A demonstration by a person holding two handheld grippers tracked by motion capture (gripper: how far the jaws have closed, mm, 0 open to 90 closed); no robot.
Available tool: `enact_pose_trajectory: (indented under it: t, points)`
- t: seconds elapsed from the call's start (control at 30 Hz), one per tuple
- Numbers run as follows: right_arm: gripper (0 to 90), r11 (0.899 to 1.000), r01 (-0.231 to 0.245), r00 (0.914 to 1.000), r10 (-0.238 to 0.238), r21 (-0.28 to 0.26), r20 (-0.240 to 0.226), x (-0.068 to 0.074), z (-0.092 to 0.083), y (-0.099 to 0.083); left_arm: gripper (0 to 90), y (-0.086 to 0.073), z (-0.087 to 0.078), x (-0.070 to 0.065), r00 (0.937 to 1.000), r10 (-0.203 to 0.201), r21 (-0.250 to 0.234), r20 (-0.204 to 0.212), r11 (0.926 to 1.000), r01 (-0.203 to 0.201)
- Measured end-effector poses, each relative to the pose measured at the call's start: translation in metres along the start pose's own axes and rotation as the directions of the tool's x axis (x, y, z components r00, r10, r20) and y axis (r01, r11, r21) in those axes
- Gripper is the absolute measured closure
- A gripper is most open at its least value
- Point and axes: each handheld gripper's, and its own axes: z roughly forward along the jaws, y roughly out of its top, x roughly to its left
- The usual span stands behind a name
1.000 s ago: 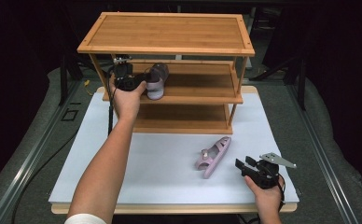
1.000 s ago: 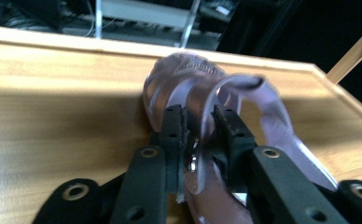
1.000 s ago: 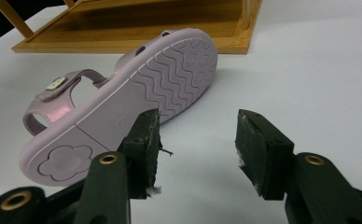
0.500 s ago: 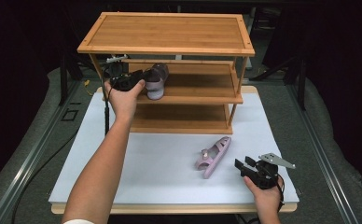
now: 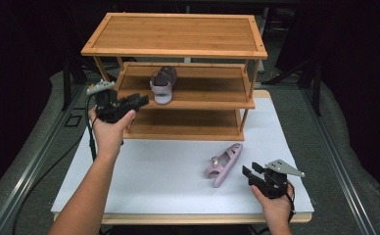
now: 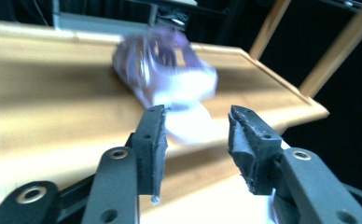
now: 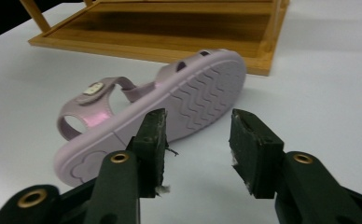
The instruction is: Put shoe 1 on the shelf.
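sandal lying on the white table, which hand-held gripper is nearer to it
Right. The right hand-held gripper sits just right of the sandal on the table, jaws open and aimed at its sole. The left hand-held gripper is up by the rack's middle shelf, far off.

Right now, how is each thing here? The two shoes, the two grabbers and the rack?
Shoe on the rack: resting on the middle shelf, nothing gripping it.
Shoe on the table: tipped on its side, sole showing, not gripped.
Left gripper: open, empty, jaws just opened, beside the rack.
Right gripper: open, empty, jaws just narrowed, pointing at the table shoe.
Rack: upright, top and bottom shelves bare.
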Motion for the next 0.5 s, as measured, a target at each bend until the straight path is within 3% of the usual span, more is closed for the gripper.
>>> enact_pose_trajectory:
  t: [0.13,0.17,0.4,0.5]
  points:
    - [59.7,0.999,0.028,0.9995,-0.028,0.015,-0.016,0.009,0.002,0.007,58.5,-0.030,-0.013,0.003,0.9999,0.006,0.022,0.010,0.9997,-0.006]
    - [58.9,0.999,0.044,0.9990,-0.044,0.031,-0.004,0.013,0.004,0.009,58.4,-0.043,-0.018,0.005,0.9995,0.025,0.015,0.019,0.9996,-0.025]
    - [62.1,0.994,0.099,0.9951,-0.099,0.050,-0.011,0.024,0.010,0.016,62.3,-0.067,-0.036,0.015,0.9993,0.022,0.007,0.030,0.9997,-0.022]
    - [69.1,0.994,0.083,0.9961,-0.081,0.071,-0.034,0.027,0.017,0.018,65.8,-0.074,-0.043,0.017,0.9993,0.029,0.010,0.022,0.9995,-0.029]
